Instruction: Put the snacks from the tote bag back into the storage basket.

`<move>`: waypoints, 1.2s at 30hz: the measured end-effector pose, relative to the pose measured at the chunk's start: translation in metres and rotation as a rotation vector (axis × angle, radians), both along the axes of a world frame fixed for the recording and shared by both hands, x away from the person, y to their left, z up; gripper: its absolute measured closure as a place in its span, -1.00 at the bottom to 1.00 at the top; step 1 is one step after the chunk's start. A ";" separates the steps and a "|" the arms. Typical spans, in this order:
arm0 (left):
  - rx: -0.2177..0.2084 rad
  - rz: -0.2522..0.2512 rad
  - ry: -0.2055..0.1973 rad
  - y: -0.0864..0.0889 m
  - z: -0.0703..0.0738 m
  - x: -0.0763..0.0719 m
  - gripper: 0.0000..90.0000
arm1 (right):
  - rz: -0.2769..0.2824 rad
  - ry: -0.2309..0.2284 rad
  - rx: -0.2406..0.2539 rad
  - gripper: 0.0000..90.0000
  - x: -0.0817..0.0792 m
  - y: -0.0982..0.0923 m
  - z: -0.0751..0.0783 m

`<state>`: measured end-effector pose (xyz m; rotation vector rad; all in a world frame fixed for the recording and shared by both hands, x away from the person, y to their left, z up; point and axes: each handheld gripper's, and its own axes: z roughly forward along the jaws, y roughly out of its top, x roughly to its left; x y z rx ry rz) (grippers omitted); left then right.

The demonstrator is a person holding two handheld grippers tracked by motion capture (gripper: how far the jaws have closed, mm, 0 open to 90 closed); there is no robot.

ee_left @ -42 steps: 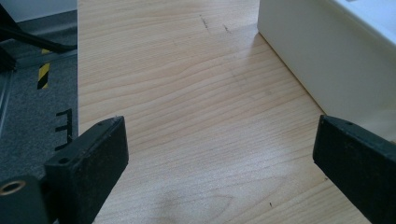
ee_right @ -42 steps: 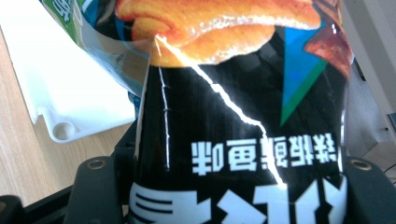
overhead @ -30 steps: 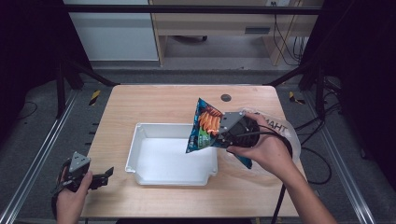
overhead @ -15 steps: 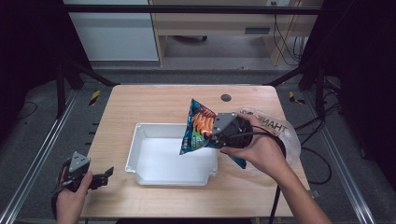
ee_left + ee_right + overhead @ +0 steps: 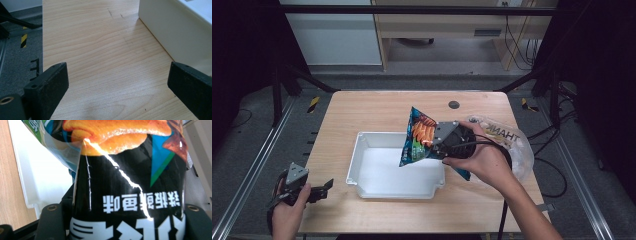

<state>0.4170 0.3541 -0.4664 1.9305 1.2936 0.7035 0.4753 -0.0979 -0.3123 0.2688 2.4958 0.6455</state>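
I have the right claw (image 5: 432,142) clamped on the snack bag (image 5: 417,136), which hangs tilted over the right end of the white tray (image 5: 362,150), above its floor. The bag looks light, puffy and crinkly, with slick foil that could slide or crush, so I judge a flat pinch near the sealed edge safest. In the right gripper view the bag (image 5: 130,182) rises from between the jaws. My left claw (image 5: 319,190) sits wide open and empty off the counter's (image 5: 377,107) left front corner, well apart from the bag
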 end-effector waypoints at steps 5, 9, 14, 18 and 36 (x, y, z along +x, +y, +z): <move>0.002 -0.002 0.001 0.000 0.000 0.000 -0.93 | 0.010 0.004 -0.001 -0.19 0.001 0.008 -0.002; -0.001 0.000 0.000 0.000 0.000 0.000 -0.93 | 0.015 0.002 -0.002 -0.19 0.001 0.011 -0.003; 0.001 -0.001 -0.001 0.000 0.000 0.000 -0.93 | 0.022 0.006 -0.009 -0.19 0.003 0.017 -0.004; 0.002 -0.002 0.001 0.000 0.000 0.000 -0.93 | 0.028 0.005 -0.014 -0.18 0.006 0.021 -0.005; -0.004 0.003 -0.001 0.002 0.001 -0.001 -0.93 | 0.035 0.015 0.004 -0.18 0.017 0.044 -0.011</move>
